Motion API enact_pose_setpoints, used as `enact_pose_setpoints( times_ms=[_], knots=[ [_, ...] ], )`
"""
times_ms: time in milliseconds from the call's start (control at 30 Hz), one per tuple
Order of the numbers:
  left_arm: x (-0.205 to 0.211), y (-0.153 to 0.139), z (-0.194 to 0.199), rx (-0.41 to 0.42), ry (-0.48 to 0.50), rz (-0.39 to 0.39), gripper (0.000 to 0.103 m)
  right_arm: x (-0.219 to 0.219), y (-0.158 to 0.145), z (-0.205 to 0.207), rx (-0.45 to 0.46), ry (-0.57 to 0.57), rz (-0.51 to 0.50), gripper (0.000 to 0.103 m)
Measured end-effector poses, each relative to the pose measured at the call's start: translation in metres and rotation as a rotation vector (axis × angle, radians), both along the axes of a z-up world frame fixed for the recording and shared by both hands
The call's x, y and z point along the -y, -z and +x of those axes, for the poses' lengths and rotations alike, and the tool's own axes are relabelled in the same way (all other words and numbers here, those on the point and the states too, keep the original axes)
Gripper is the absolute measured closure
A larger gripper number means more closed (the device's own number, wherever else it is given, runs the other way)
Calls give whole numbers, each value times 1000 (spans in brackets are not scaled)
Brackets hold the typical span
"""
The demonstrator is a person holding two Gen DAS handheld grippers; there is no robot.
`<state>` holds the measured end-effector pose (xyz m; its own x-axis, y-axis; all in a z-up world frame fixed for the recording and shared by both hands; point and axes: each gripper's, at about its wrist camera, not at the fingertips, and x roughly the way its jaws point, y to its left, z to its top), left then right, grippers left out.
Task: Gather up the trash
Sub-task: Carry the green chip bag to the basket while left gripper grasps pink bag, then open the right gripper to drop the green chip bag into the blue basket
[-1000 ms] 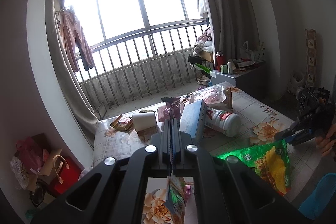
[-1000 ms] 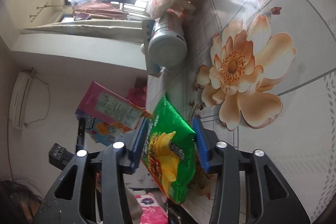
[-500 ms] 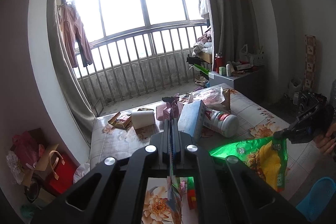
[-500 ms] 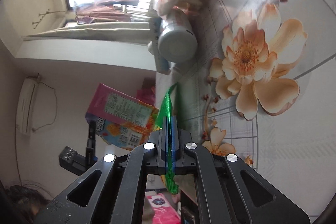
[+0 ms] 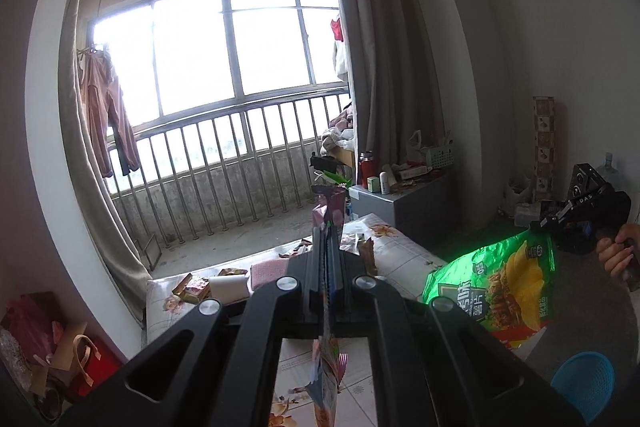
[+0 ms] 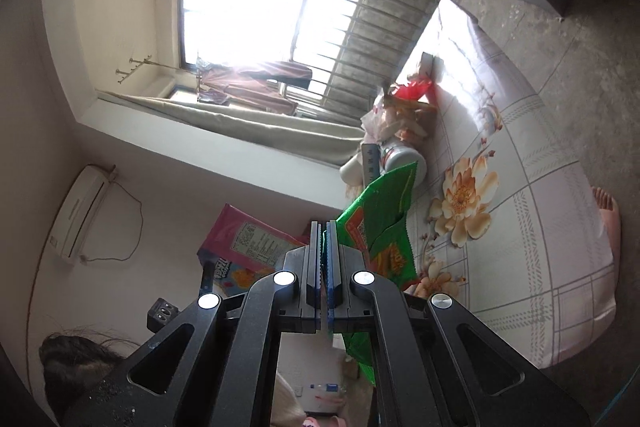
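Left wrist view, taking the floral tabletop [image 5: 404, 251] as landmark. At its far left end lie a small brown-and-red wrapper [image 5: 192, 286] and, just to the right, a white paper roll [image 5: 227, 287] and a pink cloth [image 5: 267, 273]. Over the tabletop's middle, the left gripper [image 5: 328, 259] has its fingers closed on a pink snack packet [image 5: 329, 359], which is held edge-on, one end rising above the fingertips and the other hanging below them. Off the tabletop's right side, the right gripper [image 5: 554, 225], in a hand [image 5: 614, 255], holds a green chip bag [image 5: 496, 287] by its top corner, clear of the surface. Low right, beside the tabletop, stands a blue basket [image 5: 582, 387].

Right wrist view. The right gripper [image 6: 325, 243] has its fingers pressed flat together on the green chip bag [image 6: 380, 215]; to its left the pink snack packet [image 6: 240, 247] appears; to its right spreads the floral tabletop [image 6: 540, 227], with a white jar [image 6: 400, 161] lying on its side near the bag's tip.
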<state>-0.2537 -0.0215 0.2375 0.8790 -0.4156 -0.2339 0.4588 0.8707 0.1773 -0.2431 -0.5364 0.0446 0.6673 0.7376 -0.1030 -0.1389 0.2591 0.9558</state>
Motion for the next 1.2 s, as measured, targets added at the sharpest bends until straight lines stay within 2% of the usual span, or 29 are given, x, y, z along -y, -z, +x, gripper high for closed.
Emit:
enact_pose_setpoints(
  times_ms=[267, 367, 500, 567, 700, 833, 900, 933, 1033, 1133, 1200],
  knots=[
    [73, -19, -40, 27, 204, 7, 102, 56, 1, -98, 24, 166, 38, 102],
    [101, -19, -52, 19, 283, 8, 102, 81, 5, -150, 3, 281, 2, 102],
    [136, -14, -60, -5, 369, 10, 102, 105, 25, -212, -59, 410, -13, 102],
    [149, -11, -63, -12, 398, 9, 102, 113, 45, -237, -109, 466, -12, 102],
    [167, -4, -65, -32, 442, 14, 102, 116, 101, -272, -270, 556, -41, 102],
    [175, 6, -60, -55, 457, 29, 102, 117, 173, -282, -475, 600, -105, 102],
    [174, 11, -56, -69, 457, 35, 102, 116, 220, -279, -578, 578, -65, 102],
    [175, 13, -54, -74, 452, 35, 102, 115, 244, -277, -666, 572, -93, 102],
    [173, 17, -53, -77, 430, 48, 102, 105, 292, -266, -898, 555, -363, 102],
    [170, 21, -52, -84, 417, 71, 102, 85, 324, -250, -1040, 449, -552, 101],
    [171, 24, -49, -90, 413, 85, 102, 66, 333, -233, -1071, 353, -715, 98]
  ],
)
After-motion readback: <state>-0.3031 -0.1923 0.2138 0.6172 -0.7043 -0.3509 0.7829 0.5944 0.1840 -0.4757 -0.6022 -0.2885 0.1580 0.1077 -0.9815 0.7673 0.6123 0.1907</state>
